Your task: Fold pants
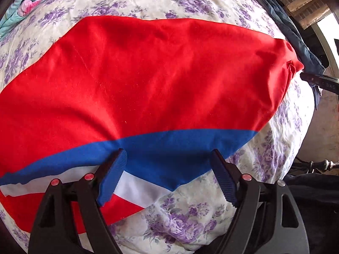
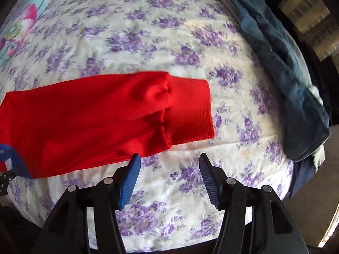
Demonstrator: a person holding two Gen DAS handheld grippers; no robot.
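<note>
Pants [image 1: 148,74], red with a blue band, lie flat on the flowery bed [image 2: 148,31]. Left hand-held gripper [image 1: 169,167] hangs open over the blue band; right hand-held gripper [image 2: 169,169] hangs open beside the cuffs [image 2: 188,110]. Each should pinch both layers together, then lift evenly.

- On the dark bar [image 1: 320,81] at the right edge of the left wrist view, beside the tip of the red pants [image 1: 148,74], there are a few small pale letters; they look like "BAG" or similar, but they are too small and blurred to read with any certainty.
- The jeans [image 2: 281,63] in the right wrist view carry a small tan patch near the top, too blurred to show any wording.
- No other text, brand, number or sign can be read in either view.
</note>
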